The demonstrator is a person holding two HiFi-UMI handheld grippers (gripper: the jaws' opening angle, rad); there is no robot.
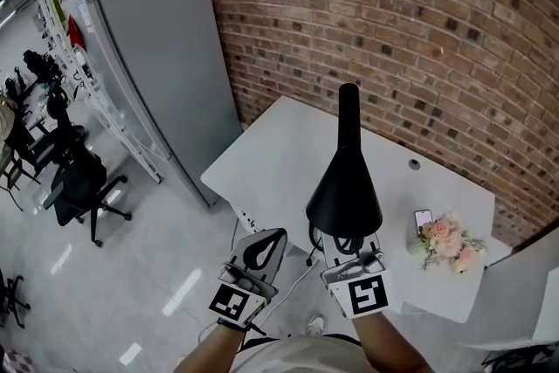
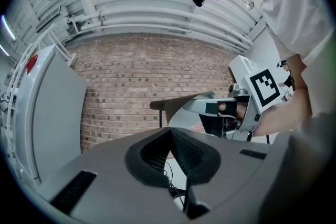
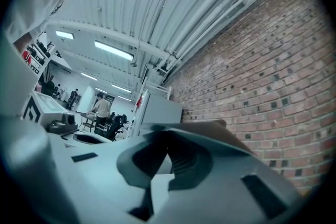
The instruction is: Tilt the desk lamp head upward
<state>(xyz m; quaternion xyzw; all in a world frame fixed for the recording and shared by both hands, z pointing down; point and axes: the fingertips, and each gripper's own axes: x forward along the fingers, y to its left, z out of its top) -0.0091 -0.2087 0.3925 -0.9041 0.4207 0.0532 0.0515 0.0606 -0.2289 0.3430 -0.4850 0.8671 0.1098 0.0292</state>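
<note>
Black cone: the desk lamp head (image 1: 343,188) sits at centre frame of the head view, wide mouth toward the bottom edge, narrow neck running up the frame.
Support: white table (image 1: 279,153), which fills the middle of the frame in front of the brick wall (image 1: 393,13).
Right gripper (image 3: 168,139): jaws pressed together with nothing between them. The lamp head's rim lies just over their tips, and contact looks likely but is not certain.
Left gripper (image 2: 170,132): jaws also pressed together and empty, held left of the lamp and apart from it.
Progress: the right gripper is placed under the shade as if to push it up, so the tilt is judged to be barely begun or just starting. Most of the upward swing appears to remain.
Containers: none can be made out. The flowers (image 1: 447,242) stand at lower right on the table, and any vase beneath them is too small to tell.
Surroundings: a grey cabinet (image 1: 157,57) occupies the upper left.
</note>
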